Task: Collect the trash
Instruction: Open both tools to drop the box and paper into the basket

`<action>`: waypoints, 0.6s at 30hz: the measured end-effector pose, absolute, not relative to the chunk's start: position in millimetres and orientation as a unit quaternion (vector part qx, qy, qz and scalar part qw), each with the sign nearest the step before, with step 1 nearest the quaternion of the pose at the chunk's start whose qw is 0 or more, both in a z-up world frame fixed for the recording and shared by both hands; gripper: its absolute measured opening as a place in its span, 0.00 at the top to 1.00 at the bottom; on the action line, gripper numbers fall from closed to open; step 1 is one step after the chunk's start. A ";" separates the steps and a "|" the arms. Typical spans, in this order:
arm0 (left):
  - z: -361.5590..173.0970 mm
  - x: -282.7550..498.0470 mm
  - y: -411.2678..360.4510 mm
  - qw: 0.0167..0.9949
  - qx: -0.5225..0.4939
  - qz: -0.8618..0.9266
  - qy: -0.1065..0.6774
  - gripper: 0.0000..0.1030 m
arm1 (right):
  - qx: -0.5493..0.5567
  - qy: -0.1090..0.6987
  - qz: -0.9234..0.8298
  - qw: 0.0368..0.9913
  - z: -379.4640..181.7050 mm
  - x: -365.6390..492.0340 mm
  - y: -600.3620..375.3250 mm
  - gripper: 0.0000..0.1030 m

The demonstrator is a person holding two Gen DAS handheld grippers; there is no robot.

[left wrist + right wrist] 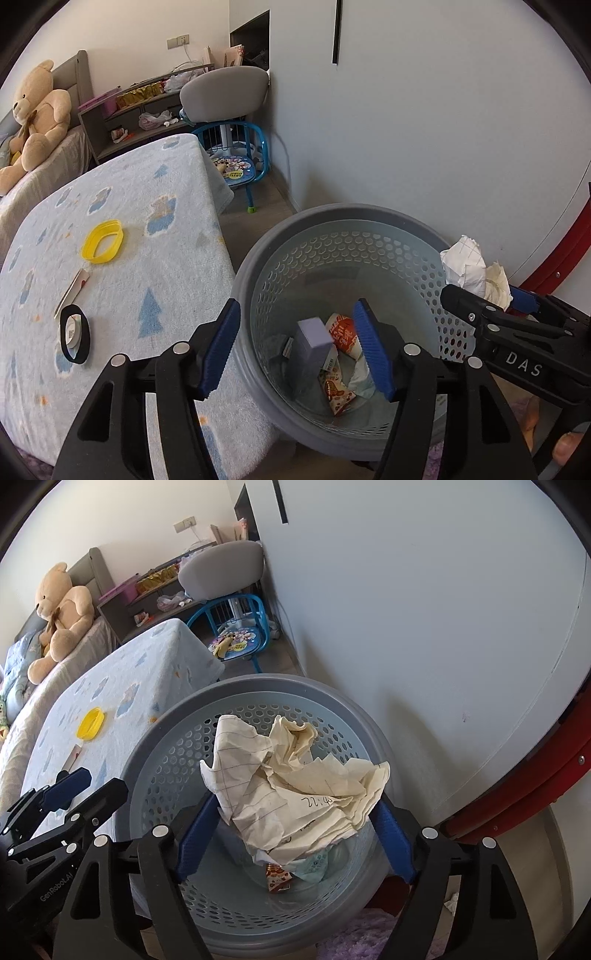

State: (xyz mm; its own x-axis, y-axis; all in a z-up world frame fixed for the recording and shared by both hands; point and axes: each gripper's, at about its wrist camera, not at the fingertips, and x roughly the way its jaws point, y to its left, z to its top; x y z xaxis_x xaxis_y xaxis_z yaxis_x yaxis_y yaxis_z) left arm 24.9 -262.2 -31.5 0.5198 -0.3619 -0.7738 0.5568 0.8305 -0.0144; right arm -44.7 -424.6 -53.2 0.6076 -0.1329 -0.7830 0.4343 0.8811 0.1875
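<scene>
- Right gripper [293, 840] clamped on the crumpled paper [295, 786], fingers [194, 838] pressed against both sides — held over the mouth of the grey basket [258, 686].
- Left gripper [295, 352] empty, fingers [218, 354] apart, poised above the same basket, where a lilac box [314, 341] and snack wrappers [338, 393] lay at the bottom.
- Risk judged: wide, light paper could catch the rim or snag on a pad at release, then drop to the floor.
- Left gripper close beside — possible clash.
- Further off on the blue blanket [166, 266]: black tape roll [75, 338], small card [72, 290], yellow ring [102, 240].
- Beyond, blue child's chair [240, 166] and teddy bear [35, 114].
</scene>
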 end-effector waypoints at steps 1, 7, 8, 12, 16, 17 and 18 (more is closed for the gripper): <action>-31.0 24.6 -261.4 0.864 0.118 -0.265 0.411 0.40 | 0.178 0.412 -0.161 0.879 -52.7 -44.5 -423.4 0.23; -29.5 25.3 -255.9 0.866 0.112 -0.260 0.412 0.40 | 0.165 0.411 -0.162 0.882 -51.7 -45.2 -419.5 0.20; -29.4 25.5 -255.1 0.866 0.111 -0.259 0.412 0.40 | 0.165 0.411 -0.162 0.882 -51.9 -45.1 -419.3 0.20; -29.0 27.3 -253.2 0.868 0.109 -0.255 0.412 0.40 | 0.165 0.411 -0.162 0.882 -52.2 -44.6 -417.9 0.20; -27.7 24.6 -251.3 0.870 0.107 -0.252 0.411 0.40 | 0.166 0.411 -0.162 0.882 -52.6 -45.0 -417.7 0.20; -27.2 23.9 -251.0 0.870 0.107 -0.252 0.411 0.40 | 0.166 0.411 -0.162 0.881 -52.4 -44.7 -417.4 0.20; -26.9 23.5 -250.7 0.870 0.107 -0.251 0.410 0.40 | 0.166 0.411 -0.162 0.881 -52.6 -44.6 -417.4 0.20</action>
